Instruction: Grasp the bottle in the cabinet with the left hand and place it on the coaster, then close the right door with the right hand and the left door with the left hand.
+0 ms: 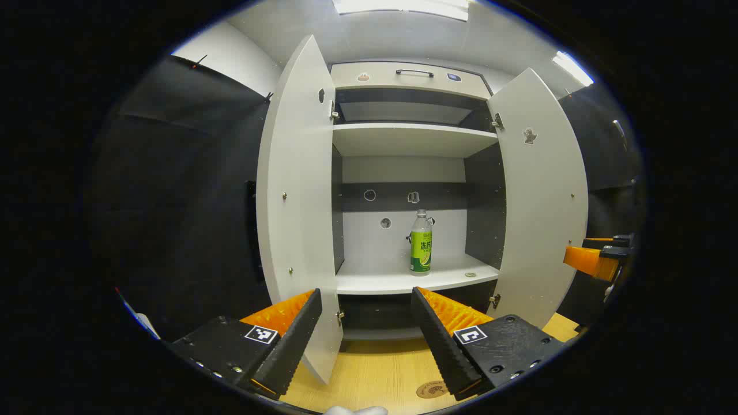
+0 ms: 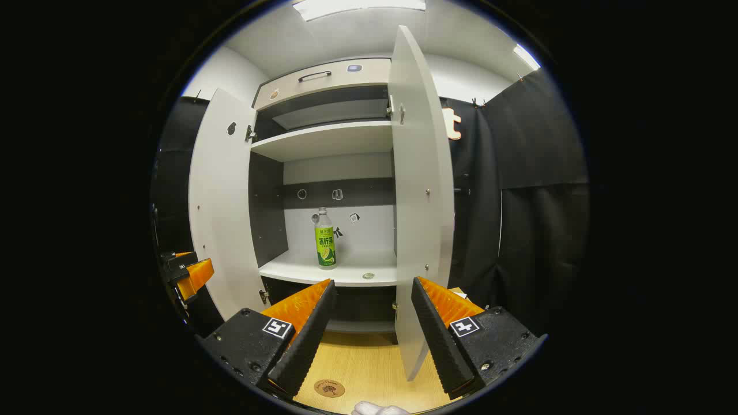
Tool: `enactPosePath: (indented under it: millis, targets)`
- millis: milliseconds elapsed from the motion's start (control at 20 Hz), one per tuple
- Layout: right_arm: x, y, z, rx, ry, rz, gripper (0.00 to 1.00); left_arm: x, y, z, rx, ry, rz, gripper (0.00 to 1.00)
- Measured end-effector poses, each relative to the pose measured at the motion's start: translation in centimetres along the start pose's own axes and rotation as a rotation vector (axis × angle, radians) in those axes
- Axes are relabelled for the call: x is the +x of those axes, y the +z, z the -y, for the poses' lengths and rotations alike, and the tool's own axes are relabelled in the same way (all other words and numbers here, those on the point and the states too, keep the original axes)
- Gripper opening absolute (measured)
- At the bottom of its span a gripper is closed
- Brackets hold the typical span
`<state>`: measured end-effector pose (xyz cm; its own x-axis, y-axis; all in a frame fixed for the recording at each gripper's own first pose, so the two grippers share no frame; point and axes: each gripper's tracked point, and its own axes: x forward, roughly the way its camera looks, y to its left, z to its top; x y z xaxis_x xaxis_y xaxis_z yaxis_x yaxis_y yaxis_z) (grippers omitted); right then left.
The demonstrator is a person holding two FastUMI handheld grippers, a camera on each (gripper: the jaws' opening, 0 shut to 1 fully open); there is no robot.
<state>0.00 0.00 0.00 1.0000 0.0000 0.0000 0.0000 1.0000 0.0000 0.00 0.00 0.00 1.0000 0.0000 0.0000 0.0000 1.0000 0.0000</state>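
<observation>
While both cabinet doors stand wide open, nothing of the task looks done yet.

Left gripper view: the left hand-held gripper is spread, nothing between its fingers, held out in front of the cabinet and well apart from it. The green-labelled drink bottle stands upright on the lower shelf, right of centre, near the back wall. A small round disc lies on the same shelf to the bottle's right; what it is cannot be told. The left door swings out toward the camera, its lower edge passing between the fingers in the picture. The right door is open too. The round coaster lies on the wooden desk below the cabinet, bare. The other gripper's tip pokes in at the far right edge.

Right gripper view: the right hand-held gripper is likewise spread and empty, held back from the cabinet. The bottle sits on the shelf, seen between the doors; the right door's edge is nearest the camera. The coaster lies on the desk near the bottom, nothing on it.

Judgement: step one, the reach for the bottle, is barely begun. Left to do: grasp the bottle, set it on the coaster, shut the right door, then the left.
</observation>
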Motion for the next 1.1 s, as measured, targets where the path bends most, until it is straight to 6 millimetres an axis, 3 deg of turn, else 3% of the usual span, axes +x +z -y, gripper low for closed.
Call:
enactPosePath:
  millis: [700, 900, 1100]
  targets:
    - [1.4, 0.2, -1.5, -0.008, 0.031, -0.007, 0.82, 2.3, 0.5, -0.1, 0.005, -0.009, 0.015, 0.95]
    - [1.3, 0.2, -1.8, 0.0, 0.032, -0.019, 0.82, 6.0, 1.2, 0.9, 0.0, -0.04, 0.035, 0.95]
    - [1.0, 0.9, -1.8, -0.017, 0.015, -0.021, 0.82, 12.1, 2.9, 3.4, -0.034, -0.098, 0.082, 0.95]
